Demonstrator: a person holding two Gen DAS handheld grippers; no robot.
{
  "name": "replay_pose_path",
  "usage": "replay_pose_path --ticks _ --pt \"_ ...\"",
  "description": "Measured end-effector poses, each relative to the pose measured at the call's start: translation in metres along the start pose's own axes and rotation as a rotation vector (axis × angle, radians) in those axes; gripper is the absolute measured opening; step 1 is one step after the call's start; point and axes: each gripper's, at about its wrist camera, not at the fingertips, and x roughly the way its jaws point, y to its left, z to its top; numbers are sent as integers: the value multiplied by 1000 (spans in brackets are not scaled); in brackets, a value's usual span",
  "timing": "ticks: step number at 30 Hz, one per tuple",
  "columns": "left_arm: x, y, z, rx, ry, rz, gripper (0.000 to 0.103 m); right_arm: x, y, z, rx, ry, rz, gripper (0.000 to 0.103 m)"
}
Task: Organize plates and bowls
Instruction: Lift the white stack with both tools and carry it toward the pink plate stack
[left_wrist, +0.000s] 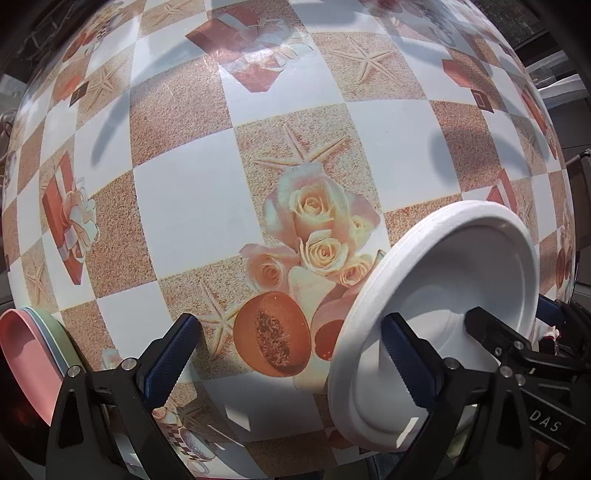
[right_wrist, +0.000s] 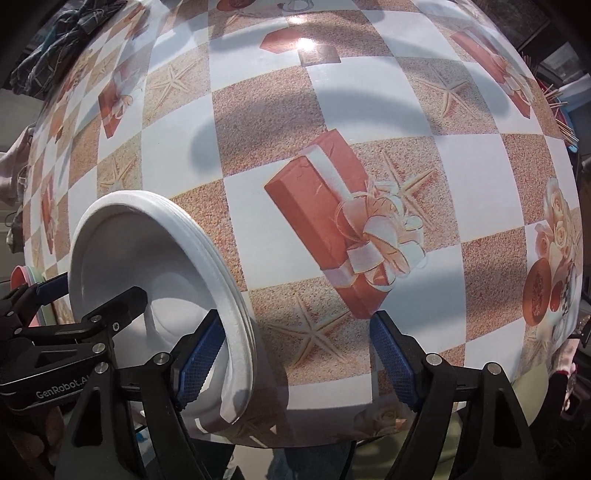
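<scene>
Stack of white round foam plates (left_wrist: 461, 266): left gripper (left_wrist: 290, 325) and right gripper (right_wrist: 297, 317) straddle opposite rims, jaws open, unclamped. Advice: close both squarely on the rims, then lift level.

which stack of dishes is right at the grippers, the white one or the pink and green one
The white foam plate stack: its rim sits by the inner finger of both the left gripper and the right gripper. The pink and green plastic dishes lie off at the table edge.
</scene>
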Motion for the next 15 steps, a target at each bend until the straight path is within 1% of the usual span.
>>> replay_pose_path --ticks 1,2,3,5,6,10,13,15 --pt "-3 -5 -1 19 -7 -2 89 -2 6 -1 -19 1 40 39" --pt "-5 -10 -2 42 -14 -14 79 -1 11 -1 -16 19 100 27" --pt "-8 -15 -3 66 -17 -25 72 1 13 -2 7 43 112 25" --pt "-10 -21 -4 95 -1 -72 42 1 11 -5 60 41 122 25" --pt "-10 -23 -4 100 14 -91 36 1 11 -6 71 48 121 25" --pt "-9 -17 -10 98 20 -105 37 1 21 -13 44 84 92 25" --pt "-8 -9 -25 118 21 -87 37 12 37 -28 57 117 98 26" --pt "-7 -1 -37 133 18 -78 37 15 46 -36 57 124 97 26"
